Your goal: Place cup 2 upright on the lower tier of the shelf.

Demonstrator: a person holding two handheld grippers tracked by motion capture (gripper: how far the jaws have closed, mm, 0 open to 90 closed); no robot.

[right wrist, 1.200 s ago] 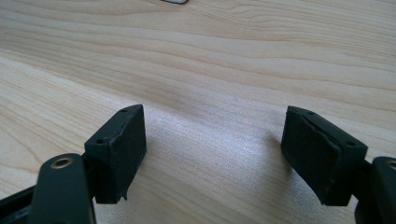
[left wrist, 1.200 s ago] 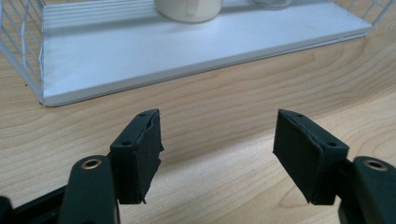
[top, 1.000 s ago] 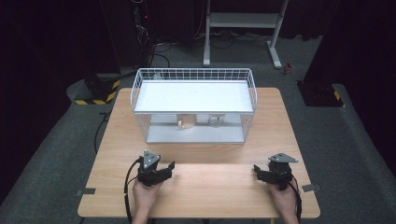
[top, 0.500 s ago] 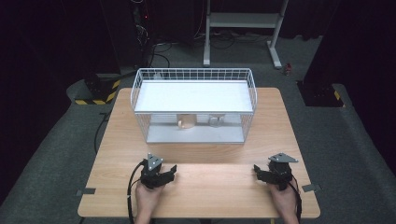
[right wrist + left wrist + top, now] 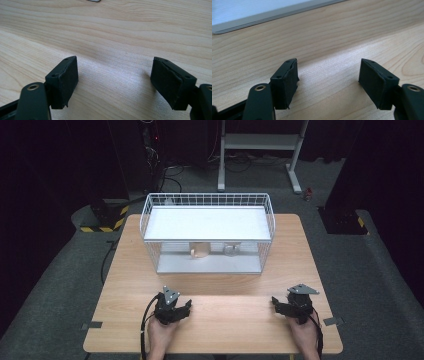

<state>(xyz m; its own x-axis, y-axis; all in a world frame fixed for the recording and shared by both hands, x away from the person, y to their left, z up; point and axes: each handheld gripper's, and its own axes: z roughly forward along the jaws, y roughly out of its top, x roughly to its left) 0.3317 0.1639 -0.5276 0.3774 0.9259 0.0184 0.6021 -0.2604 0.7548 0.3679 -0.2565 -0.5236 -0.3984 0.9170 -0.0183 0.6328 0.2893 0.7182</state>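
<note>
Left gripper [image 5: 172, 308]: resting low on the near left part of the desk [image 5: 215, 285], held in a hand [image 5: 161, 335]. Jaws spread wide, nothing between them but bare wood, as its own view confirms [image 5: 328, 82].

Right gripper [image 5: 295, 307]: near right part of the desk, held in the other hand [image 5: 305, 337]. Jaws likewise wide apart and empty [image 5: 113, 82]; the pads sit close over the wood, contact not certain.

Wire basket [image 5: 207, 200]: white, rectangular, at the far middle of the desk, well apart from both grippers. A white panel covers its top. Under it, through the front mesh, a tan object [image 5: 200, 251] and a pale, glassy object [image 5: 230, 250] stand side by side; both too small to identify.

Left gripper view: a pale grey edge [image 5: 262, 15] crosses the top, cut off by the frame.

Forearms are cut off at the bottom edge of the high view.
</note>
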